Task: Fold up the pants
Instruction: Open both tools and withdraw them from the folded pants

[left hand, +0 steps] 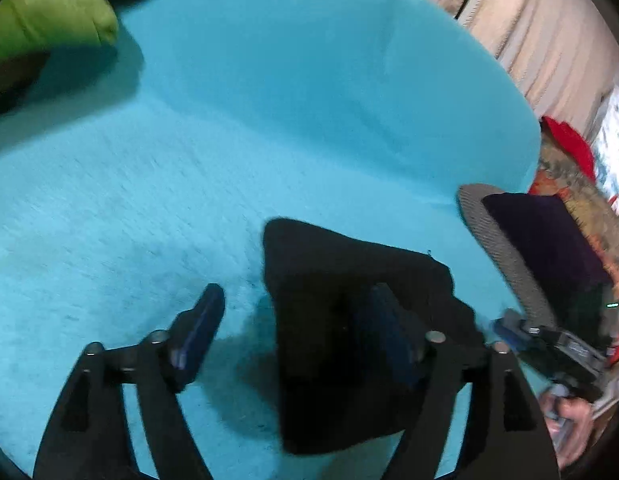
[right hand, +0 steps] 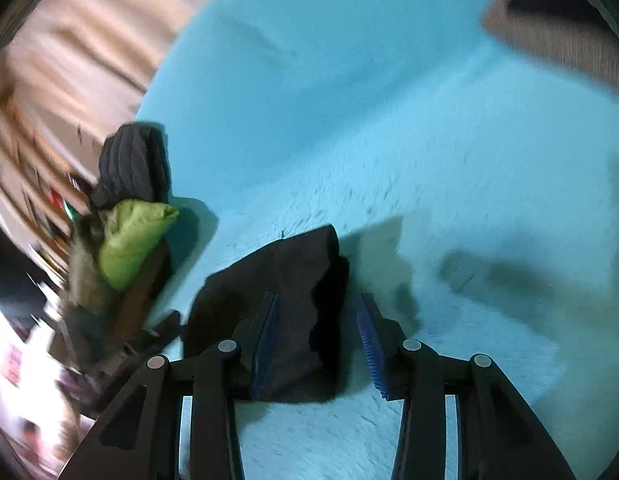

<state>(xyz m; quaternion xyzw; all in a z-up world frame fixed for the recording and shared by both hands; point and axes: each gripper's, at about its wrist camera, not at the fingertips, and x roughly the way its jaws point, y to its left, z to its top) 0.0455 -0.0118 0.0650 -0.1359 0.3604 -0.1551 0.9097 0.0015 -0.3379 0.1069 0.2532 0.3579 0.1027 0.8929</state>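
A green cushion (left hand: 53, 12) is parked at the far left of the turquoise bedspread (left hand: 269, 120). The left gripper (left hand: 293, 312) is spread wide, nothing pinched. The folded black pants (left hand: 349, 320) are laid flat mid-bed. The right gripper (right hand: 315, 336) is parted too, pads off the cloth.

Both wrist views close, angled down along jaws; shared: dark pants (left hand: 349, 320) on turquoise cover (right hand: 389, 120).
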